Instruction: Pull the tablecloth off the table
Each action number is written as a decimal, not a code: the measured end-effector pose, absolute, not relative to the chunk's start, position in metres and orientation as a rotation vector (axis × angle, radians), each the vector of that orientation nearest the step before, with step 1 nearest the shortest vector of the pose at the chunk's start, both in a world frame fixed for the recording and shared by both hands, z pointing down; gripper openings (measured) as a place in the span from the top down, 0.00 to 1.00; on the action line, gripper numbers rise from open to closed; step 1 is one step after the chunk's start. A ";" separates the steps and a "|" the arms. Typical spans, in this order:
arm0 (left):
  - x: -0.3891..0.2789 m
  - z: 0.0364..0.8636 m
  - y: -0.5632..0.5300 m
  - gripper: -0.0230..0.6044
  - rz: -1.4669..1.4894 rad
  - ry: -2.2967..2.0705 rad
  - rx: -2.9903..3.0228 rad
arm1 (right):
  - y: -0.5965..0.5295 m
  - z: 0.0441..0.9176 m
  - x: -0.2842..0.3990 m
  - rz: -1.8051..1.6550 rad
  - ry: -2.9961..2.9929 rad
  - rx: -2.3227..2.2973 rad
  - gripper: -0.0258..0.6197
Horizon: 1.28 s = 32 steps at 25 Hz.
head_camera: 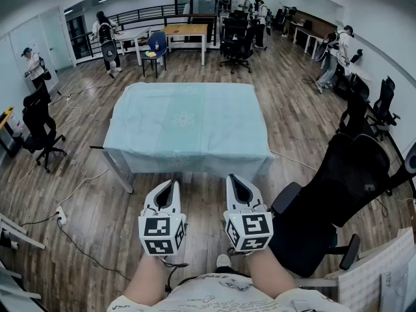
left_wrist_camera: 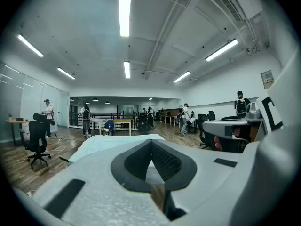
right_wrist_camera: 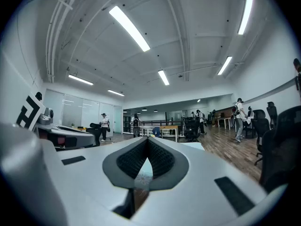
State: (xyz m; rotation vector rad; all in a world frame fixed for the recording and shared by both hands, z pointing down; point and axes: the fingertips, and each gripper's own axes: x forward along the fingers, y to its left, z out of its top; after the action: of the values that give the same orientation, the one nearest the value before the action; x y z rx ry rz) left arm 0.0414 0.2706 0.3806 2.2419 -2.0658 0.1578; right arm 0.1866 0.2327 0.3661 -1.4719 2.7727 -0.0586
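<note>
A light teal tablecloth (head_camera: pixel 188 125) with faint flower prints covers a rectangular table in the middle of the head view, and its edges hang down all round. My left gripper (head_camera: pixel 174 183) and right gripper (head_camera: pixel 233 179) are side by side just short of the cloth's near hem, not touching it. Both are shut with nothing between the jaws. In the left gripper view the shut left gripper (left_wrist_camera: pixel 151 141) points level over the tablecloth (left_wrist_camera: pixel 106 144). In the right gripper view the right gripper (right_wrist_camera: pixel 147 139) is likewise shut, with a strip of the tablecloth (right_wrist_camera: pixel 194 145) beyond it.
A black office chair (head_camera: pixel 341 187) stands close on my right, and another black chair (head_camera: pixel 38 127) is left of the table. A cable and power strip (head_camera: pixel 62 214) lie on the wooden floor at the left. Wooden desks (head_camera: pixel 185 31) and several people are farther back.
</note>
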 end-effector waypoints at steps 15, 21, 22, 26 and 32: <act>0.061 0.375 0.205 0.95 0.084 -2.125 2.192 | 0.166 0.366 0.204 -0.067 2.780 -1.398 0.94; 0.089 0.380 0.169 0.95 0.093 -2.126 2.178 | 0.116 0.365 0.232 -0.043 2.775 -1.400 0.94; 0.094 0.383 0.164 0.95 0.096 -2.129 2.174 | 0.107 0.364 0.238 -0.041 2.772 -1.402 0.94; 0.107 0.391 0.145 0.95 0.131 -2.136 2.159 | 0.086 0.368 0.249 -0.065 2.779 -1.382 0.94; 0.109 0.392 0.119 0.95 0.150 -2.144 2.141 | 0.066 0.379 0.240 -0.102 2.827 -1.338 0.94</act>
State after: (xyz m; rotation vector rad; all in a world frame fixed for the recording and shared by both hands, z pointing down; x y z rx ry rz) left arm 0.1090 0.1192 0.3916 2.1415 -2.1444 0.1504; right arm 0.2397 0.0658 0.3788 -1.3385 2.8270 -0.1021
